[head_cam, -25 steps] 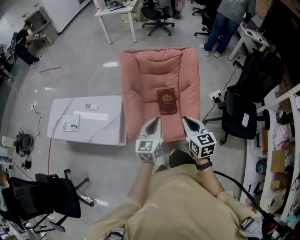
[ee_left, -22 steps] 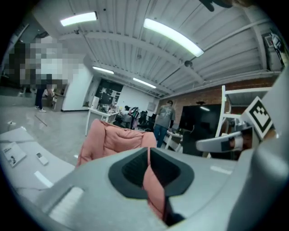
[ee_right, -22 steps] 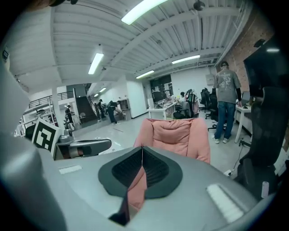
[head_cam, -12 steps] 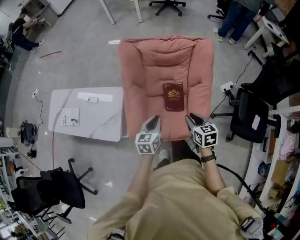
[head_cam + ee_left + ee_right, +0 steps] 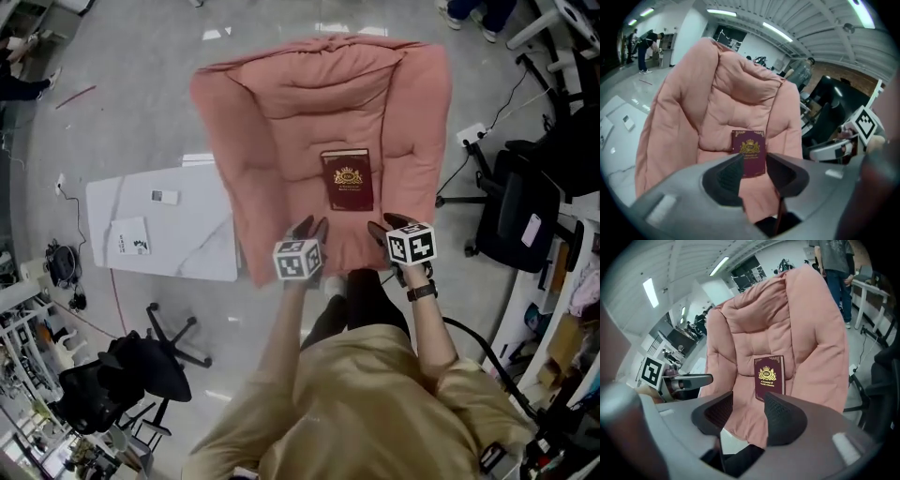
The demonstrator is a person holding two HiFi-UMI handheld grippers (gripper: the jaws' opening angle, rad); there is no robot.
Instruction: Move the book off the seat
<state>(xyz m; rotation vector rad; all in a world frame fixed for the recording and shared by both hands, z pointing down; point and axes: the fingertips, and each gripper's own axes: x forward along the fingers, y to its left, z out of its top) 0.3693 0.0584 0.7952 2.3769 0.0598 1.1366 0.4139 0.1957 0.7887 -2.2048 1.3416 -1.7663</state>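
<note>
A dark red book [image 5: 347, 180] with a gold crest lies flat on the seat of a pink padded armchair [image 5: 272, 112]. Both grippers hang over the seat's front edge, just short of the book. My left gripper [image 5: 307, 228] is near the book's lower left and my right gripper [image 5: 392, 225] near its lower right. Both sets of jaws have just been opening and hold nothing. In the left gripper view the book [image 5: 749, 152] shows beyond the parted jaws of the left gripper [image 5: 754, 164]. The right gripper view frames the book [image 5: 769, 377] past the right gripper [image 5: 749, 404].
A low white table [image 5: 187, 244] stands left of the armchair, with a booklet [image 5: 128, 236] and a small flat device [image 5: 164, 197] on it. Black office chairs stand at the right [image 5: 530, 211] and lower left [image 5: 122, 370]. Cables run across the floor on the right.
Both grippers have come down and forward to the seat's front edge, nearer the book. Their jaws went from shut to open. The armchair now looks larger and closer.
</note>
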